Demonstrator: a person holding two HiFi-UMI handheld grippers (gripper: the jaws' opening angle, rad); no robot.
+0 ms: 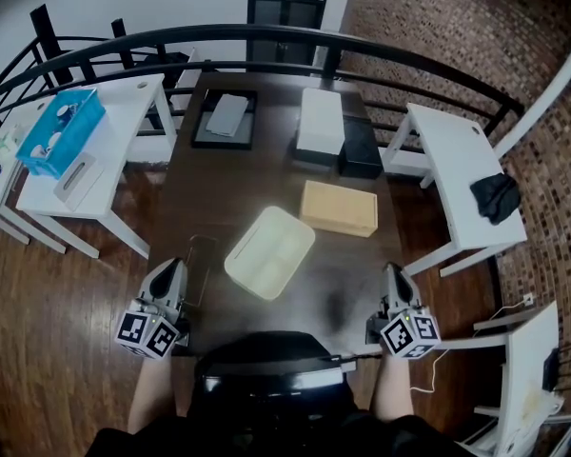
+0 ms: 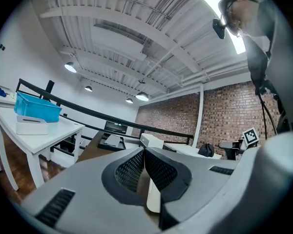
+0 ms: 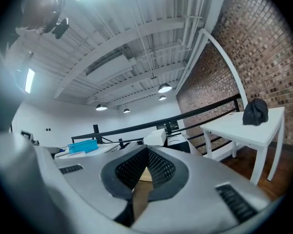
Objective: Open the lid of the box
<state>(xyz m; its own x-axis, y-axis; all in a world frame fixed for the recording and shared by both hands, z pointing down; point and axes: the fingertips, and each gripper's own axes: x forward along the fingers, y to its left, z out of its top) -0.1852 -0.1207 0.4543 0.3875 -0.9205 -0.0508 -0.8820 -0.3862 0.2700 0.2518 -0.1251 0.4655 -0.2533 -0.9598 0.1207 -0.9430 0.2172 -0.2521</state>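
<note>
A cream plastic box point(image 1: 269, 251) with its lid down lies at an angle in the middle of the dark table point(image 1: 195, 198). My left gripper point(image 1: 174, 268) hovers at the table's front left corner, apart from the box and to its left. My right gripper point(image 1: 392, 271) hangs at the front right, also apart from it. In the left gripper view the jaws point(image 2: 143, 151) meet at their tips with nothing held; a sliver of the cream box point(image 2: 154, 199) shows behind them. The right gripper's jaws point(image 3: 147, 149) are likewise shut and empty.
A tan box point(image 1: 339, 208) lies just behind the cream one. Farther back stand a white box point(image 1: 321, 122), a black box point(image 1: 361, 149) and a black tray point(image 1: 226, 118). White side tables flank the table; the left one carries a blue bin point(image 1: 61, 130).
</note>
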